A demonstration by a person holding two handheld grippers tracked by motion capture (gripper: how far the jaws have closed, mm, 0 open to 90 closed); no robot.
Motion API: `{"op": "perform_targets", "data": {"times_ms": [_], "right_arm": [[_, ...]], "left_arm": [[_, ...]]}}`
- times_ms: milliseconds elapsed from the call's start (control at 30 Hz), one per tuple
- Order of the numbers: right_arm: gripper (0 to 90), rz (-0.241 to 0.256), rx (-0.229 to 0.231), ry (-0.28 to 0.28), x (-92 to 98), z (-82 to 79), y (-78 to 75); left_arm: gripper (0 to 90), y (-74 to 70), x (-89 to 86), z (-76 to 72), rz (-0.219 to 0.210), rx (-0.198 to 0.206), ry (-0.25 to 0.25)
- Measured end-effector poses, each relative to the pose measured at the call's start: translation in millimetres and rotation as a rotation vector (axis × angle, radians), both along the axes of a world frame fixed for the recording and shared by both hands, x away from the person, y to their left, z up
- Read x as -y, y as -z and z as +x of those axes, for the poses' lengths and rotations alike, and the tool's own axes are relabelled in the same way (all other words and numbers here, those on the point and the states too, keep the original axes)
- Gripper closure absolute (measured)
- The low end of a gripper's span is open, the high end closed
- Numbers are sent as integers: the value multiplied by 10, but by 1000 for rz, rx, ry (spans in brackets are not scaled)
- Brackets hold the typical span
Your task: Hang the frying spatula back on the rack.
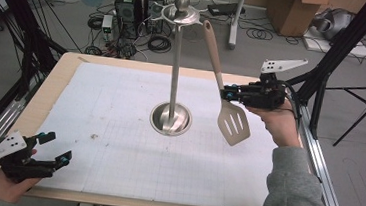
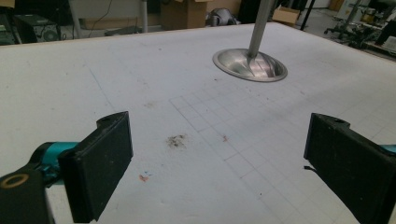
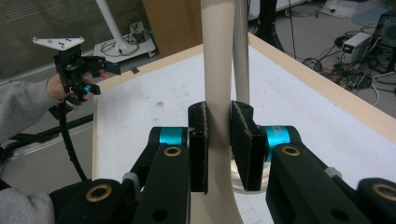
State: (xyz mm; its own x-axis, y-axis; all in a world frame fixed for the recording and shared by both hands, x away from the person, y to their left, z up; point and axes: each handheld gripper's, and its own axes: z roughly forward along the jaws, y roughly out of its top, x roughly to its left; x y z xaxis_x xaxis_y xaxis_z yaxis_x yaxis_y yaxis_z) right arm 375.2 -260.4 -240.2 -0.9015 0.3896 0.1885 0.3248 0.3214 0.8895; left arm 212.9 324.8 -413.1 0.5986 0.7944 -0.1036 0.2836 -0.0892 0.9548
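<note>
A beige slotted spatula point(image 1: 235, 122) hangs in the air right of a metal utensil stand point(image 1: 175, 72), blade down and handle tilted up toward the stand's hook ring point(image 1: 181, 13). My right gripper point(image 1: 226, 93) is shut on the lower handle just above the blade. In the right gripper view the jaws point(image 3: 218, 144) clamp the beige handle point(image 3: 217, 65), with the stand's pole point(image 3: 241, 46) just behind. I cannot tell whether the handle's end touches a hook. My left gripper point(image 1: 59, 146) is open over the table's near left corner; its view shows wide jaws point(image 2: 219, 158) and the stand's base point(image 2: 250, 65).
The stand's round base point(image 1: 171, 119) sits mid-table on a white grid mat point(image 1: 117, 142) over a wooden table point(image 1: 40, 100). Tripod legs point(image 1: 342, 41) and a metal rail point(image 1: 317, 155) border the right side. Cables, computers and boxes lie on the floor beyond.
</note>
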Motion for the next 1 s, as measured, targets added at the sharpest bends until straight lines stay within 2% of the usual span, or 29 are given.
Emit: {"op": "perform_targets", "data": {"times_ms": [167, 533, 1000], "right_arm": [[773, 8, 2, -5, -23, 31, 25], [764, 14, -26, -16, -80, 97, 74], [762, 6, -10, -19, -172, 182, 132]], "left_arm": [[84, 0, -3, -4, 1, 0, 0], [84, 3, -10, -14, -3, 0, -6], [84, 2, -37, -48, 4, 2, -14]]}}
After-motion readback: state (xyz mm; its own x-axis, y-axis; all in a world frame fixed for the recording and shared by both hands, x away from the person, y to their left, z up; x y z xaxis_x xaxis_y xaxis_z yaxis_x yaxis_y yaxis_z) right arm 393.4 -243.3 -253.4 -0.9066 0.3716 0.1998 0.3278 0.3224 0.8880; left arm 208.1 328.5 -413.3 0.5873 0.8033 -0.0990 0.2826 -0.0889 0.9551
